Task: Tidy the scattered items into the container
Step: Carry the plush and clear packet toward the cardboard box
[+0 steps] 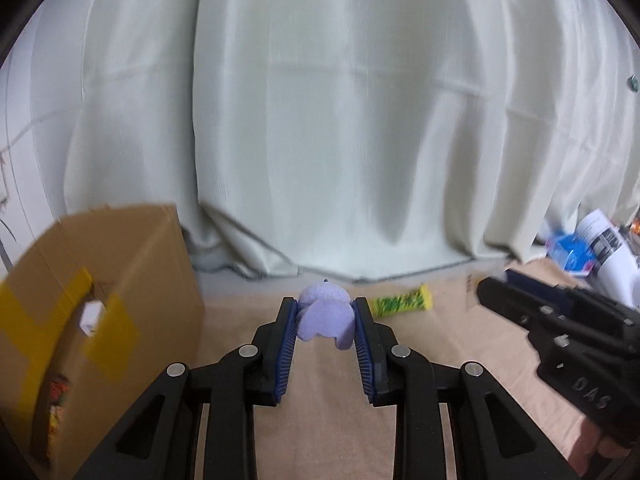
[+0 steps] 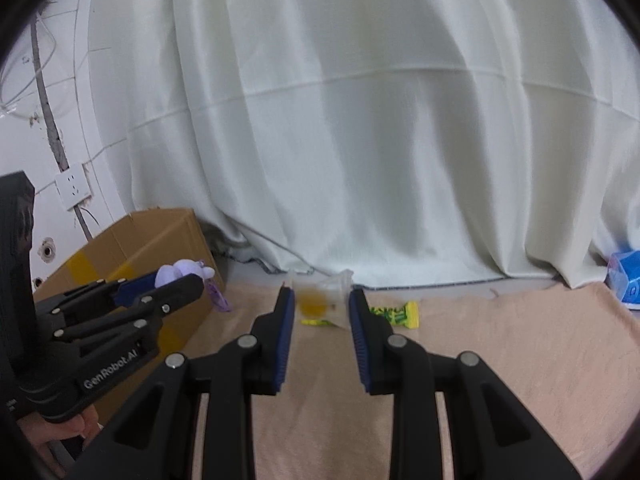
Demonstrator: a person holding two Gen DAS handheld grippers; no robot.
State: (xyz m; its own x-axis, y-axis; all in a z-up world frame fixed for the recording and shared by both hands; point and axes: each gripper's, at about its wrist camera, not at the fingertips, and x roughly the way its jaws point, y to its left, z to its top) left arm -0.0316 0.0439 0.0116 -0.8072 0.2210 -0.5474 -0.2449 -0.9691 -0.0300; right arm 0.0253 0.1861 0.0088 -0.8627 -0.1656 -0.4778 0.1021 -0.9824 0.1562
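My left gripper (image 1: 325, 305) is shut on a lilac plush toy (image 1: 326, 322), held in the air over the beige cloth; the toy bulges out between the blue pads. The same gripper (image 2: 188, 283) and toy (image 2: 180, 271) show in the right wrist view, in front of the open cardboard box (image 2: 156, 236). That box (image 1: 132, 280) stands at the left. My right gripper (image 2: 321, 294) is shut on a clear packet (image 2: 316, 302) with something yellow-orange inside. A yellow-green sweet pack (image 2: 398, 314) lies on the cloth behind it, also seen as the sweet pack (image 1: 400, 301). The right gripper (image 1: 496, 285) reaches in from the right.
A pale curtain (image 1: 340, 140) hangs along the back down to the beige cloth (image 2: 500, 360). Blue packaging (image 2: 626, 280) and white papers (image 1: 604, 248) lie at the far right. A wall socket (image 2: 74, 190) sits behind the box. A person's hand (image 2: 60, 432) holds the left gripper.
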